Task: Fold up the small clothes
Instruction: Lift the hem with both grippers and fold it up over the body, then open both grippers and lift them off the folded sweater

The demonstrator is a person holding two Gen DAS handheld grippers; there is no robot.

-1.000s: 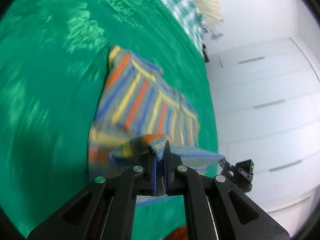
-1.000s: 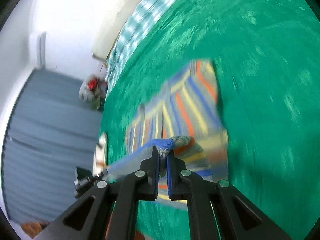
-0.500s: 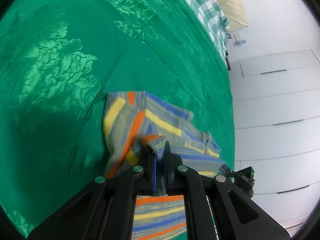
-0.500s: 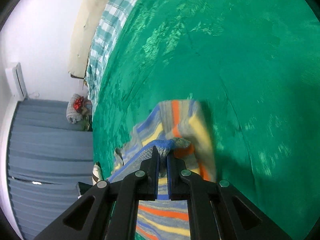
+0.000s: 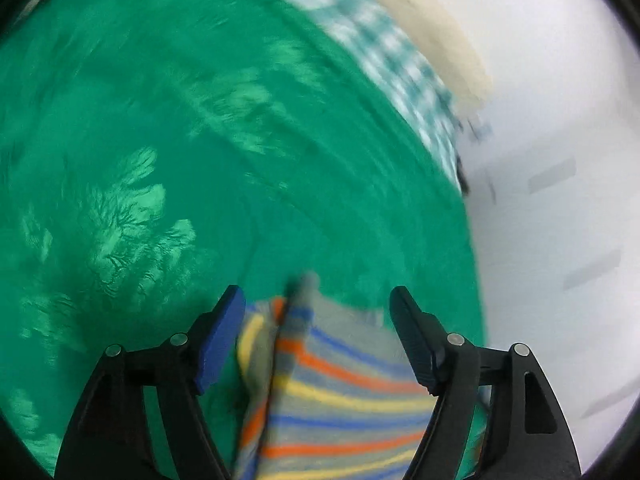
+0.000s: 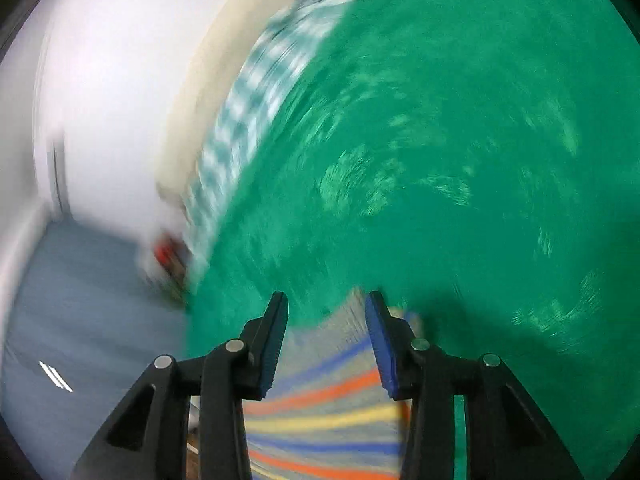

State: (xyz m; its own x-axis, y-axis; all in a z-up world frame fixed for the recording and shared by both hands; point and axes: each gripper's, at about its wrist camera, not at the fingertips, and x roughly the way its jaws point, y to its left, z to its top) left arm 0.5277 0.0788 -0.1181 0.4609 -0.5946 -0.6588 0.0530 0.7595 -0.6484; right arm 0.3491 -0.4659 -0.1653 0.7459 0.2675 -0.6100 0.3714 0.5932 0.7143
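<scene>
While the left wrist view is smearing with motion blur, I am reading the left gripper [image 5: 316, 300] as spread wide, gripping nothing. The striped garment [image 5: 340, 392] is lying at bottom centre of the frame between the two fingers, on the green cover [image 5: 160, 160]; a raised fold ridge is running up its left side toward the fingertips. Whether either pad is touching cloth I cannot tell. A checked sheet [image 5: 400, 60] and a cream pillow [image 5: 440, 32] are sitting at the upper right.

Turning to the right wrist view, I am seeing the right gripper [image 6: 327, 302] parted too, holding nothing, with the striped garment [image 6: 328, 408] filling the bottom centre under and between its fingers, its top edge just past the tips. A grey curtain [image 6: 80, 300] is occupying the lower left.

Judgement: a fold looks just laid. To do this step well, I am keeping both sets of jaws wide and lifting straight off, so no pad is snagging the knit and dragging the fold open; the ridge on the left may want flattening.
</scene>
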